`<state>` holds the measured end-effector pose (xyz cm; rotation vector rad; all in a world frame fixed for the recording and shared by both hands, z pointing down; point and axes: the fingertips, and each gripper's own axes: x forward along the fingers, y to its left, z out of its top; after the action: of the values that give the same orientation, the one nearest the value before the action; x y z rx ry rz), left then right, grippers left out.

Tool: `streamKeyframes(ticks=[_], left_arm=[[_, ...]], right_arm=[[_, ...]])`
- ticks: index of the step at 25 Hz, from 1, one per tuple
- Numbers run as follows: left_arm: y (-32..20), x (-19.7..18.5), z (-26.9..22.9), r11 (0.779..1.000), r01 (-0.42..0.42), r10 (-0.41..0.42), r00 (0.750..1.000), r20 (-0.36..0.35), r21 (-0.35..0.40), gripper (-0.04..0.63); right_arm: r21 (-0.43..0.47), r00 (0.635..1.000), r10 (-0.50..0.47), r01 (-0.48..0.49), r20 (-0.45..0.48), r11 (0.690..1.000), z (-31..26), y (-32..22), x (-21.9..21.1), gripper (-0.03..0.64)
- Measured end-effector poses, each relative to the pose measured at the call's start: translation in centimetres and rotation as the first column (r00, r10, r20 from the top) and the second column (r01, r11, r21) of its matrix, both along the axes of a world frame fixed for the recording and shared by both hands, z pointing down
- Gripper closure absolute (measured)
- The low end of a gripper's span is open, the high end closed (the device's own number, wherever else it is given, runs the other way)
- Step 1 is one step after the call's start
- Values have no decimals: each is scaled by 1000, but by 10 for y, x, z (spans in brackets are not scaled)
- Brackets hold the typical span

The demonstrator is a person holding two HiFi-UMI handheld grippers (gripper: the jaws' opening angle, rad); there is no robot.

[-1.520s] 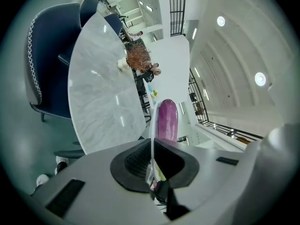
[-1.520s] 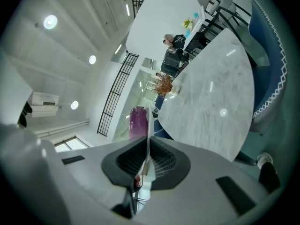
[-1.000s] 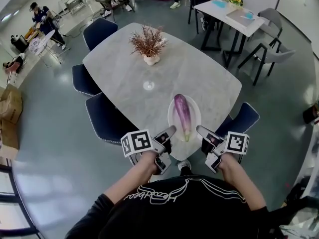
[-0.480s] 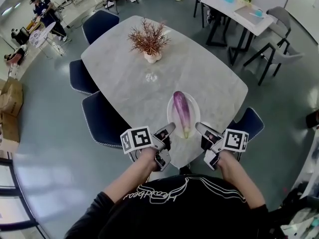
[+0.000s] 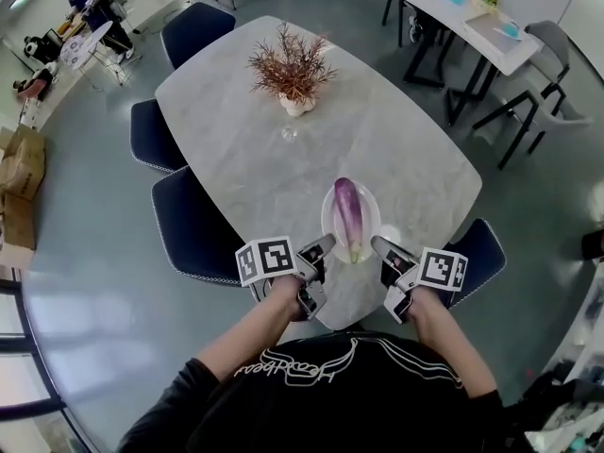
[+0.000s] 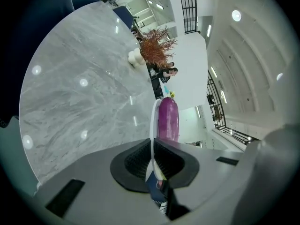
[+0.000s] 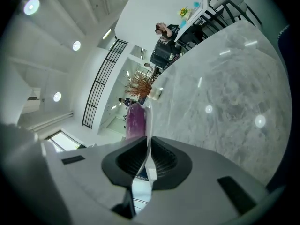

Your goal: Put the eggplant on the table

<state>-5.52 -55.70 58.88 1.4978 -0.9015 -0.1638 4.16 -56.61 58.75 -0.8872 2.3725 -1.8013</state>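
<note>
A long purple eggplant (image 5: 348,213) lies on a white oval plate (image 5: 329,221) over the near end of the grey marble table (image 5: 264,159). My left gripper (image 5: 324,247) is shut on the plate's near left rim, and my right gripper (image 5: 379,246) is shut on its near right rim. In the left gripper view the plate's edge (image 6: 152,121) runs between the black pads of the left gripper (image 6: 151,146), with the eggplant (image 6: 168,118) beyond. The right gripper view shows the right gripper (image 7: 148,149) clamping the rim (image 7: 148,121) beside the eggplant (image 7: 136,120). Whether the plate rests on the table I cannot tell.
A white vase with a dried reddish plant (image 5: 293,72) stands at the table's far end, with a small glass object (image 5: 288,135) nearer. Dark blue chairs (image 5: 187,226) line the left side and one chair (image 5: 472,251) stands at the right. Other tables and people are beyond.
Both grippers and the plate with the eggplant have moved forward, farther in from the table's near edge. Both grips on the rim are unchanged.
</note>
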Motion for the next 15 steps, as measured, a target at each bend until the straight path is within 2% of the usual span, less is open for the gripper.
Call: streamKeyframes(ticks=[6,15], left_arm=[[-41,-2,31,999,12,-12,1000,6,-46,571],[-55,-6,69,992,36,-34,999,19,-122,569]], right_arm=[[-37,999,-18,16,-37,999,28,-42,-4,598],[-123,994,-53,41,-92,992,67,-58,-7,598]])
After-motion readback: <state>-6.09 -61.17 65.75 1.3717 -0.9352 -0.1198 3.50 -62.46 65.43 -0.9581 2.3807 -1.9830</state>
